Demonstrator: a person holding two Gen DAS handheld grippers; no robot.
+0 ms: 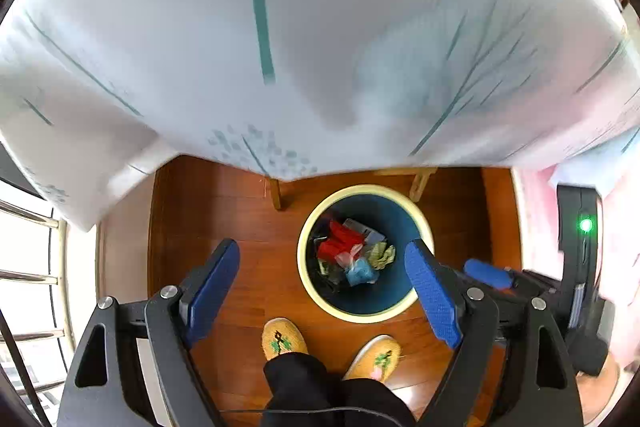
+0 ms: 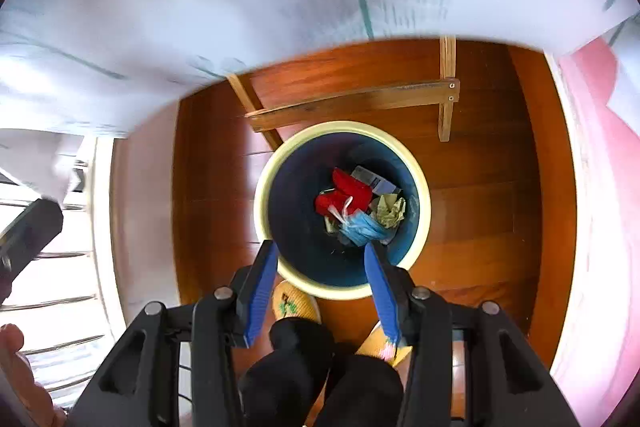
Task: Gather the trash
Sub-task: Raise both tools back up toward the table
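left claw (image 1: 322,291): jaws wide apart, empty
right claw (image 2: 320,291): jaws parted, nothing held
bin (image 2: 424,187): below both claws
trash (image 2: 360,207): likely light, soft, crumpled; best pinched at a fold

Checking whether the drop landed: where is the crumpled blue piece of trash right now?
The blue piece lies inside the bin on the wooden floor, atop the pile, beside the red wrapper and green paper; both views show it.

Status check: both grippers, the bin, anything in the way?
Left hand-held gripper open, empty. Right hand-held gripper open, empty, above the bin. Red, blue, green trash inside. White tablecloth overhangs beyond; drop path clear.
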